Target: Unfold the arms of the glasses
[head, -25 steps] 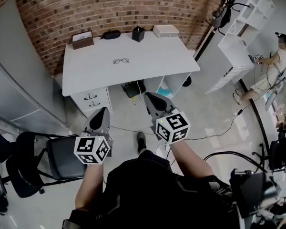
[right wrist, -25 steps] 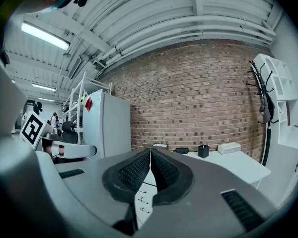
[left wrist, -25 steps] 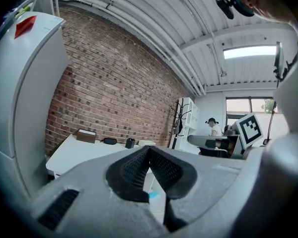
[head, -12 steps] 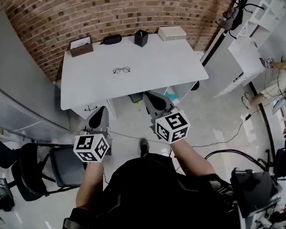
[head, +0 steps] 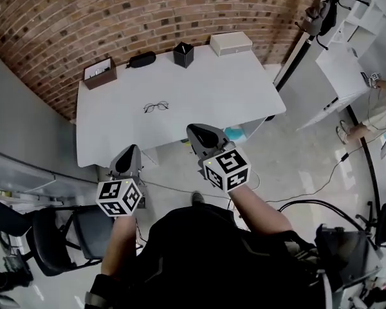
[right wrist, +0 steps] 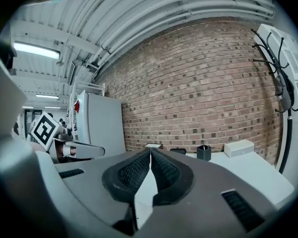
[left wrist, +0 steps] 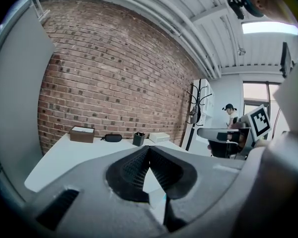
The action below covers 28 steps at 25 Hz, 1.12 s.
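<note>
Jaws were shut, empty, on left gripper [head: 131, 149] and right gripper [head: 194, 129]; glasses [head: 156, 107] looked light, fragile: pinch each arm gently.

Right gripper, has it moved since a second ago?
Yes. The right gripper has advanced toward the white desk: in the head view its tip now reaches the desk's front edge, where earlier it hung well short of it.
</note>
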### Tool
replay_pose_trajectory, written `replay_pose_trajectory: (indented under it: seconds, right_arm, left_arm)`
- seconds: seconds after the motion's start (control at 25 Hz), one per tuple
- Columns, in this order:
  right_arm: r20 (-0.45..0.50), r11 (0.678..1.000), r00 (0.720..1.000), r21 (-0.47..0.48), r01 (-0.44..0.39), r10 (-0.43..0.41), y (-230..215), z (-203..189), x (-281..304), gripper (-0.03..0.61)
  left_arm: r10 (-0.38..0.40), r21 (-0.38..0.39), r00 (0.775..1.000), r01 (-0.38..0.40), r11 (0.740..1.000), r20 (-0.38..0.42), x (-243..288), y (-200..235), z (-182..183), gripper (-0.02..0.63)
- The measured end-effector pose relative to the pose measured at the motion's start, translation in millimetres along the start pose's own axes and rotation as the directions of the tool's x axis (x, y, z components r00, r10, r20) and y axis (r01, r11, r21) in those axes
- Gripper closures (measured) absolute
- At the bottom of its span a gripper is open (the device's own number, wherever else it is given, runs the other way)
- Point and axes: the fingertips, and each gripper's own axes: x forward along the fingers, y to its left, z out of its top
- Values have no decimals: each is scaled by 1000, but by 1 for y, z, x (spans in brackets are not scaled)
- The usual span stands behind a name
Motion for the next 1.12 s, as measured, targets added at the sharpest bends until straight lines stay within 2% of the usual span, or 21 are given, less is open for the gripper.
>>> replay_pose_trajectory:
  seconds: [0.2,0.52,0.68,0.84,1.0,1.12]
  right_arm:
    - [-4,999,999,-35,-32,32,-26,3,18,568]
    - [-40,998,997,-29,-61,60,-43,-3,49,568]
    - [-76,998,996,-42,-53,50,-47,-14,75,568]
    - [-111,997,993,-51,-53,47,-51,-21,105,568]
    - [-152,997,987,-61,-56,46,-55,-25,141,568]
    - [-182,998,982,-43,-55,47,-59,-34,168,568]
  left_arm:
    - [25,1,1000,-25,1000,-9,35,7,3,603]
    - [42,0,997,-42,999,-60,61,19,0,603]
    - [23,11,997,-23,1000,-76,79,36,-5,603]
    - [10,-36,995,-14,999,-96,102,60,-9,603]
    - [-25,-37,996,22,999,-90,126,83,1,603]
    - [-50,-45,992,45,998,-119,147,99,-5,603]
